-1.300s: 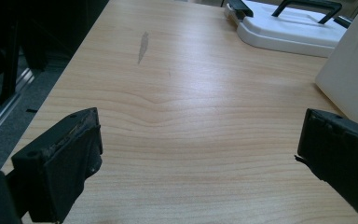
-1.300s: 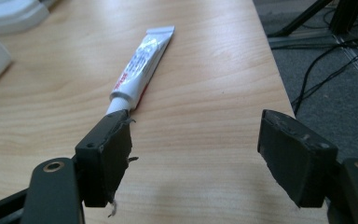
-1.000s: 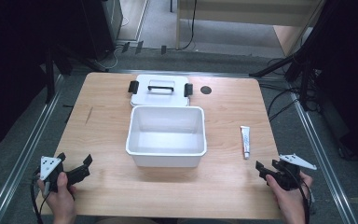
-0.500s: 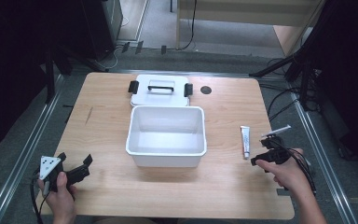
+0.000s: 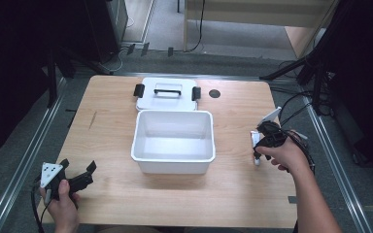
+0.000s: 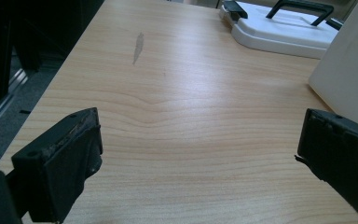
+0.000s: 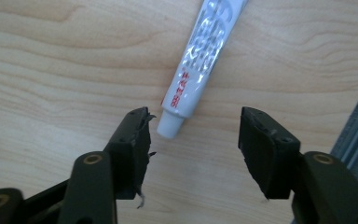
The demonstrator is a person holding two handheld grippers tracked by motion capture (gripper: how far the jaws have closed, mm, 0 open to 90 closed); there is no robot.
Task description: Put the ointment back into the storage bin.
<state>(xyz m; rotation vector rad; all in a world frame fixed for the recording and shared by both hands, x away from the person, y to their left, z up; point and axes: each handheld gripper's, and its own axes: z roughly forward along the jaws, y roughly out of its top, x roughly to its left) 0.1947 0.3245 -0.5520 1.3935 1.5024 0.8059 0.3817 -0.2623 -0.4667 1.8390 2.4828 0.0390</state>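
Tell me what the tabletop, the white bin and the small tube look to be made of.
Tabletop: pale wood or wood-look laminate; printed-looking grain, matte.
White bin: likely moulded plastic; smooth, rounded rim, faint sheen.
Tube: glossy squeezable plastic or laminate, judging by dented highlights; white plastic cap.

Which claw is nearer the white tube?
Right. The right claw hangs open just over the white tube, jaws flanking its cap; the left claw sits at the table's opposite near corner, past the bin.
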